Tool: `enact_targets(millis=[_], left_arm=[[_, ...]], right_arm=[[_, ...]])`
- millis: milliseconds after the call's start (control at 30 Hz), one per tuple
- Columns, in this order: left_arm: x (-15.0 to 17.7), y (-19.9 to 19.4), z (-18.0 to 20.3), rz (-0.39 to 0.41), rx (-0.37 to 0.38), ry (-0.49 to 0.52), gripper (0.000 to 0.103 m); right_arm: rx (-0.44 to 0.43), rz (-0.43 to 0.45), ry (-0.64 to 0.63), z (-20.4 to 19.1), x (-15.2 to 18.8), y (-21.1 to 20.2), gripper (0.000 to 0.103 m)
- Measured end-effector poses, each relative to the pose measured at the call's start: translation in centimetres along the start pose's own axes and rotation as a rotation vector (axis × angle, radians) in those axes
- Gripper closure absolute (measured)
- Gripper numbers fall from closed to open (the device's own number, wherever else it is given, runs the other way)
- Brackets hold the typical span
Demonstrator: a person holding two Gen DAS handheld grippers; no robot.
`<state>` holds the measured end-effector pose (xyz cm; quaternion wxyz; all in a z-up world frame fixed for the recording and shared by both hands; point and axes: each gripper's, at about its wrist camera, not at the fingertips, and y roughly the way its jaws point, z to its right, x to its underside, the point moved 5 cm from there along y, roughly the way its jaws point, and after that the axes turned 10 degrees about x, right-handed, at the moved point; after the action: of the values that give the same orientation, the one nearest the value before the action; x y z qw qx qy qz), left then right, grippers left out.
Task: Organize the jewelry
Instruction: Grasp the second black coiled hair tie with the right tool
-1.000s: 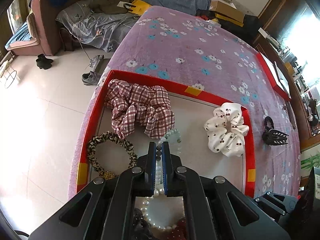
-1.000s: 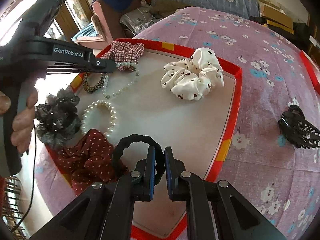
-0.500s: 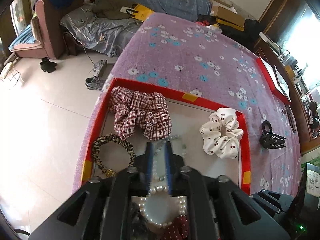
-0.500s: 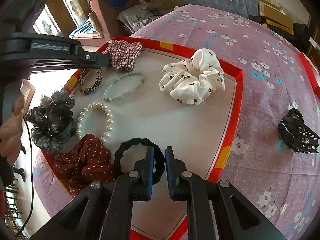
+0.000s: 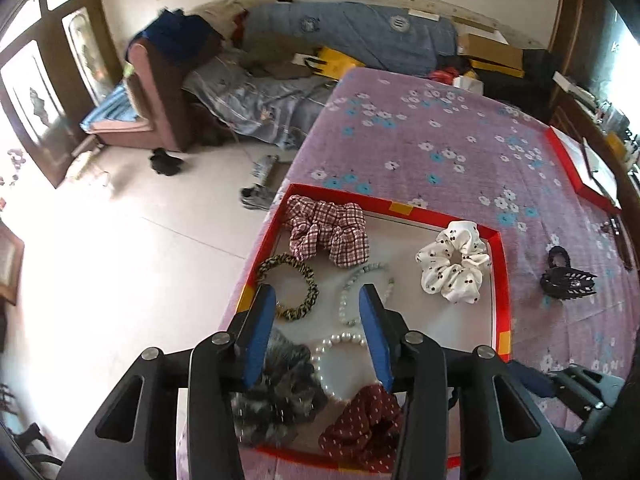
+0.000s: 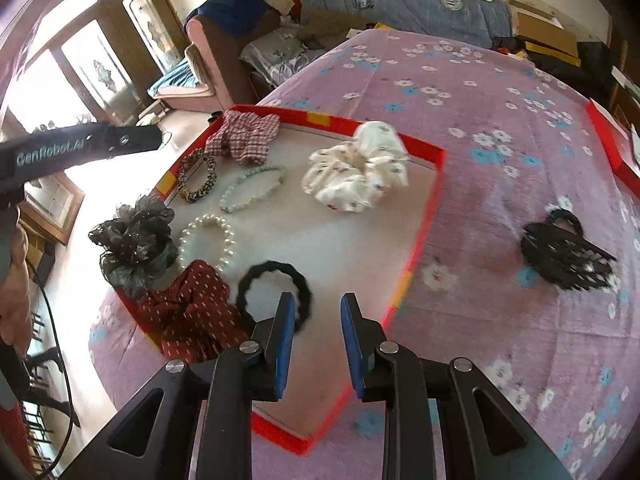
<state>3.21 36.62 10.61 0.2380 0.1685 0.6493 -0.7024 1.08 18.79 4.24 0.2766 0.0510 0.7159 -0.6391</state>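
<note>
Red-rimmed tray (image 5: 505, 280) holds most pieces. Left wrist view: left tool (image 5: 318, 300) wide open, empty, above tray; black claw clip (image 5: 568, 280) far right on table. Right wrist view: right tool (image 6: 316, 306) open, empty, nearer clip, clip right of it, long axis crosswise.

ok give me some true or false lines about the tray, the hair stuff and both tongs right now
1. Both tongs, left tongs and right tongs, are open and hold nothing. True.
2. The black hair claw lies inside the red tray. False: it lies on the purple cloth, outside the tray.
3. The white scrunchie is in the tray. True.
4. The pearl bracelet is gripped by the right tongs. False: it lies loose in the tray.
</note>
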Motion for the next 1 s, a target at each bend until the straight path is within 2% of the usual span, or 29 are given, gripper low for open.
enact_targets(millis=[100, 200, 367, 467, 600, 733, 867, 1000], left_arm=[[0.6, -1.0, 1.1, 0.009, -0.037, 0.004, 0.060], [1.4, -2.1, 2.6, 0.018, -0.039, -0.018, 0.058], [3.7, -3.3, 5.9, 0.030, 0.045, -0.103, 0.054], [5.2, -3.3, 8.1, 0.028, 0.068, -0.098, 0.054], [7.3, -2.9, 10.6, 0.006, 0.094, -0.087, 0.054], [8.8, -2.7, 12.0, -0.019, 0.112, -0.087, 0.054], [9.6, -2.8, 12.0, -0.022, 0.101, -0.088, 0.054], [10.0, -2.7, 11.4, -0.024, 0.091, -0.104, 0.054]], right_arm=[[0.003, 0.005, 0.031, 2.3, 0.9, -1.1, 0.077], [0.018, 0.016, 0.080, 5.9, 2.0, -2.5, 0.077], [0.107, 0.045, 0.184, 14.2, 2.9, -4.8, 0.077], [0.185, 0.039, 0.249, 20.0, 2.7, -5.5, 0.077], [0.219, 0.046, 0.299, 25.2, 0.7, -4.9, 0.077], [0.191, 0.029, 0.294, 26.6, -1.9, -2.4, 0.077], [0.113, -0.039, 0.309, 27.0, -3.8, 1.3, 0.077], [0.025, -0.113, 0.298, 25.5, -4.0, 3.9, 0.076]])
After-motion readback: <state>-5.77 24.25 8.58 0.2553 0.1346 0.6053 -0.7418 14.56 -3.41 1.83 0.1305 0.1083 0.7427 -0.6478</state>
